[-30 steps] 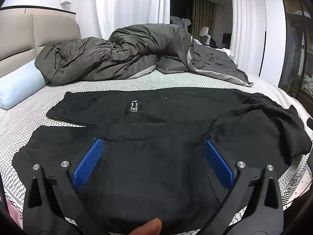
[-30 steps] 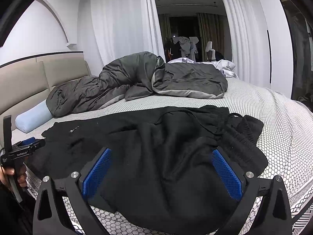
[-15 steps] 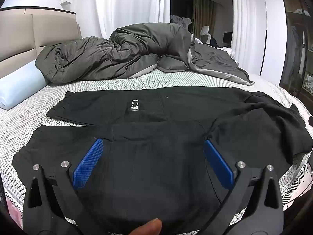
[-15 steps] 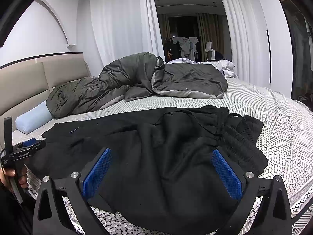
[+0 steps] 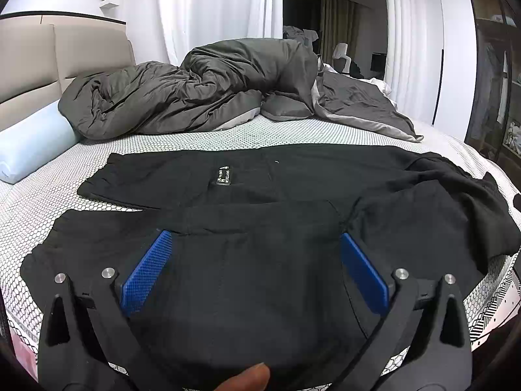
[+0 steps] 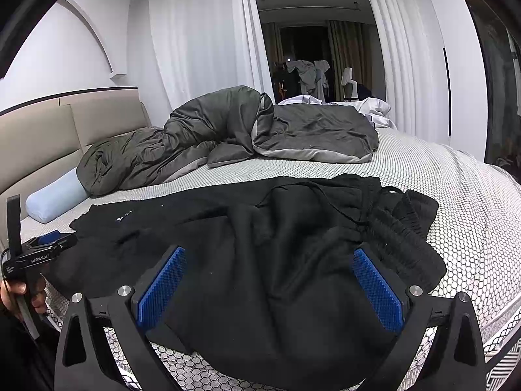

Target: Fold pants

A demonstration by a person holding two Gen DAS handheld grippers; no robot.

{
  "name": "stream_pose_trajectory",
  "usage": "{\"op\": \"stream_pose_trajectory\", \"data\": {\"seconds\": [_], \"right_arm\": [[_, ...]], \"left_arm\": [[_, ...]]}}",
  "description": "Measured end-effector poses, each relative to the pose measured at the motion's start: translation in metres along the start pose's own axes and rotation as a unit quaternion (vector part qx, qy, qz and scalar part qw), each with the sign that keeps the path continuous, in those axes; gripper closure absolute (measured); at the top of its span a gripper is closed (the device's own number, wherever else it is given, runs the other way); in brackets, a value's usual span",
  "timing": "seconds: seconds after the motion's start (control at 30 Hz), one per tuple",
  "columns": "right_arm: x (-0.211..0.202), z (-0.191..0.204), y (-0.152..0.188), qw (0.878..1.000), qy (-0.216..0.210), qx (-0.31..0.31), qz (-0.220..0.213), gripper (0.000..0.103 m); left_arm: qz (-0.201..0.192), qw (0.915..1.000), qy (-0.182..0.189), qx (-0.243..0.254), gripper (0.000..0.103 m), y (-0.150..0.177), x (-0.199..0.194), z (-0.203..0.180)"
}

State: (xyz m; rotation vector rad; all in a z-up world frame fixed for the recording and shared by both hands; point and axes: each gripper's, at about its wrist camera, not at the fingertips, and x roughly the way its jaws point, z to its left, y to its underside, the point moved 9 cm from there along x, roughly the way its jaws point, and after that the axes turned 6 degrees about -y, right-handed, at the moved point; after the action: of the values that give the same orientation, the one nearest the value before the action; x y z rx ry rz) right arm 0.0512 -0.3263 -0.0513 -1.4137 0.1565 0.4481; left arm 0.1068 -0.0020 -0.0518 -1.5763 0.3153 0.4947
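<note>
Black pants [image 5: 260,202] lie spread across the bed, both legs running left, a small label [image 5: 223,176] on the far leg. The waistband end [image 6: 400,224] is bunched up at the right with a drawstring showing. My left gripper [image 5: 255,244] hovers open over the near leg, its blue pads wide apart with nothing between them. My right gripper [image 6: 268,260] also stands open, above the rumpled hip part of the pants [image 6: 260,260]. In the right wrist view the left gripper [image 6: 49,244] shows at the left edge, held by a hand [image 6: 19,296].
A crumpled dark grey duvet [image 5: 202,91] fills the far half of the bed. A pale blue bolster [image 5: 29,143] lies by the beige headboard [image 5: 49,55]. The white patterned sheet [image 6: 456,195] is bare to the right. White curtains [image 6: 195,49] hang behind.
</note>
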Motion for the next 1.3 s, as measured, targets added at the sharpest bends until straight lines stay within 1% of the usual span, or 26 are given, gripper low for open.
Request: {"op": "stream_pose_trajectory", "data": {"seconds": [0.37,0.47,0.53,0.57,0.6,0.7,0.77,0.83,0.9,1.0,1.03,1.07,1.13,1.23,1.27,1.3], "right_arm": [[-0.001,-0.002,-0.001,1.0,0.005,0.003,-0.002,0.0],[-0.005,-0.009,-0.003,1.0,0.01,0.017,-0.011,0.0],[-0.007,-0.015,-0.004,0.999,0.0,0.039,-0.013,0.0],[-0.007,-0.019,-0.004,0.999,-0.007,0.049,-0.01,0.0],[-0.007,-0.023,-0.004,0.999,-0.005,0.052,-0.006,0.0],[-0.007,-0.035,-0.007,0.999,0.009,0.045,0.016,0.0],[-0.011,-0.046,-0.012,0.999,0.019,0.046,0.017,0.0],[-0.013,-0.057,-0.017,0.999,0.024,0.043,0.022,0.0],[-0.011,-0.07,-0.024,0.998,0.03,0.039,0.035,0.0],[0.0,-0.093,-0.032,0.996,0.033,0.048,0.066,0.0],[0.005,-0.102,-0.033,0.995,0.038,0.051,0.08,0.002],[0.009,-0.114,-0.03,0.992,0.053,0.057,0.1,0.01],[0.013,-0.13,-0.02,0.988,0.055,0.08,0.12,0.019],[0.012,-0.156,0.003,0.98,0.044,0.138,0.137,0.021],[0.013,-0.161,0.012,0.976,0.042,0.155,0.148,0.028],[0.016,-0.166,0.02,0.972,0.038,0.172,0.157,0.03]], "left_arm": [[-0.001,1.0,0.0,0.0,0.001,-0.001,0.0,-0.002],[0.001,1.0,0.006,0.001,0.001,0.0,0.0,-0.004],[0.0,1.0,0.007,0.005,0.001,-0.001,0.0,-0.006],[0.0,0.9999,0.008,0.009,0.001,-0.002,0.0,-0.008],[0.001,0.9998,0.011,0.014,0.001,-0.003,0.001,-0.012],[0.004,0.9995,0.016,0.027,0.001,-0.006,0.004,-0.018],[0.005,0.9993,0.015,0.034,0.001,-0.01,0.007,-0.019],[0.011,0.9991,0.021,0.034,0.001,-0.015,0.012,-0.02],[0.021,0.9987,0.029,0.036,0.001,-0.02,0.018,-0.021],[0.03,0.9979,0.028,0.049,0.001,-0.024,0.026,-0.024],[0.029,0.9979,0.024,0.053,0.001,-0.024,0.028,-0.025],[0.029,0.9978,0.02,0.057,0.001,-0.024,0.03,-0.024],[0.031,0.9975,0.015,0.062,0.001,-0.021,0.036,-0.025],[0.036,0.9975,0.016,0.058,0.001,-0.019,0.042,-0.024],[0.036,0.9976,0.016,0.056,0.001,-0.018,0.043,-0.024],[0.036,0.9977,0.016,0.055,0.001,-0.018,0.044,-0.023]]}}
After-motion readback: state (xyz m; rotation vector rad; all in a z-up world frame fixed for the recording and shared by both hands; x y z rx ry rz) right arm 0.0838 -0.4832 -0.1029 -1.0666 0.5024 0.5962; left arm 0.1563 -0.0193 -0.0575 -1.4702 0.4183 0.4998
